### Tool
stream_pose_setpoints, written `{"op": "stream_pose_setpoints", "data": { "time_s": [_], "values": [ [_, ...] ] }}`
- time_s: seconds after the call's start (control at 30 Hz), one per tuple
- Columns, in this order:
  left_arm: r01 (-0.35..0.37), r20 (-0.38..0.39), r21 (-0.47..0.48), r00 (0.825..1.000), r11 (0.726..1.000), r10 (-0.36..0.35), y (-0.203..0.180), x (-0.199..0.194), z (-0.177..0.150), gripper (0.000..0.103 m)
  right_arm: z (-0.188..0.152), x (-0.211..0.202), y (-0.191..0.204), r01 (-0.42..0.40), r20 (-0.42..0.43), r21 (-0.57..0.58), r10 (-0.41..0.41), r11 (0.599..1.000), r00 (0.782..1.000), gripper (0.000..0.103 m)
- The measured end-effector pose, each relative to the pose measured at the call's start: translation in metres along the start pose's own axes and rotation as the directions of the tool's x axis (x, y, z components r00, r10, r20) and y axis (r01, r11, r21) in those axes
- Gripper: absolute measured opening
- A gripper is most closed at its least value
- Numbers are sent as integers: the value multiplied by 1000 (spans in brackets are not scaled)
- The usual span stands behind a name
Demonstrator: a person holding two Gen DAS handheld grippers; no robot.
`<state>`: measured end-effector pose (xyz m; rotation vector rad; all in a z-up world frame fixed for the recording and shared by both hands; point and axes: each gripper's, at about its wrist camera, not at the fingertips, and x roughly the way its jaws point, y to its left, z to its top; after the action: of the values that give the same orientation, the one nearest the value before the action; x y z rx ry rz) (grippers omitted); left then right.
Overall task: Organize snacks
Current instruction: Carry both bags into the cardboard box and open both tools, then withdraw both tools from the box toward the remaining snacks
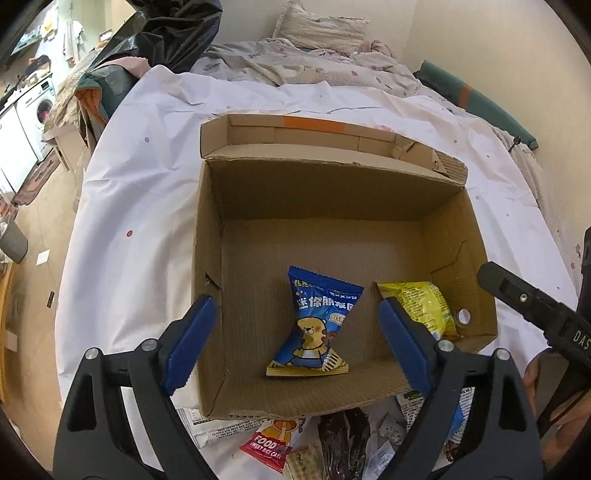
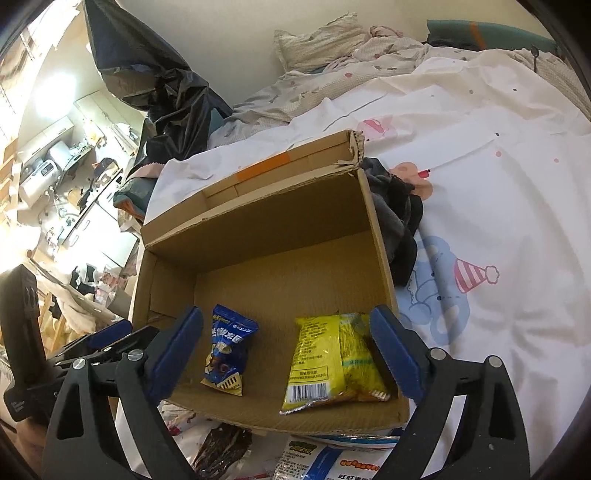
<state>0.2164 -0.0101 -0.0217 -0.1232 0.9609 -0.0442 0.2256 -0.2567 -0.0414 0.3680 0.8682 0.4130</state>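
An open cardboard box [image 1: 325, 192] [image 2: 280, 221] sits on a white bedsheet. A blue snack packet with a cartoon bear [image 1: 314, 328] [image 2: 227, 350] lies on the box floor near the front. A yellow snack packet [image 1: 421, 306] [image 2: 328, 358] lies beside it at the front right corner. My left gripper [image 1: 295, 343] hangs open above the blue packet, its blue pads wide apart and touching nothing. My right gripper [image 2: 288, 354] is open too, its pads spread to either side of the yellow packet without pressing it. The right gripper's black body [image 1: 535, 306] shows at the right edge of the left wrist view.
Loose snacks lie on the sheet in front of the box: a red rice cake packet [image 1: 269, 443], a dark brown packet [image 1: 343, 439] [image 2: 221, 454] and a white and blue packet [image 2: 332, 461]. Dark clothing [image 2: 395, 221] lies by the box's right wall. A black plastic bag [image 1: 166, 33] stands behind.
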Motion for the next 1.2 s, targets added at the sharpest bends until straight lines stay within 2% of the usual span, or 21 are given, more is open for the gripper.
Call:
{"op": "stream_pose_setpoints", "data": {
  "time_s": [0.13,0.3,0.6,0.87,1.2],
  "values": [
    [1,14,1,1000,1000,-1,2,-6,-1,88,0,-5,1,7,15,9,-8,1000,1000,94],
    [2,38,-8,999,1000,-1,10,-19,-5,88,-2,-22,5,89,71,-27,-87,996,994,97],
    [-36,114,-17,993,999,38,24,-55,-22,88,-26,-54,16,130,67,-95,-124,987,990,97],
    [-22,88,-60,996,998,27,27,-66,-44,88,-51,-73,16,136,37,-74,-133,988,990,97],
    [-5,29,-92,1000,996,7,22,-67,-73,88,-71,-92,-6,131,-10,64,-130,989,991,97]
  ]
}}
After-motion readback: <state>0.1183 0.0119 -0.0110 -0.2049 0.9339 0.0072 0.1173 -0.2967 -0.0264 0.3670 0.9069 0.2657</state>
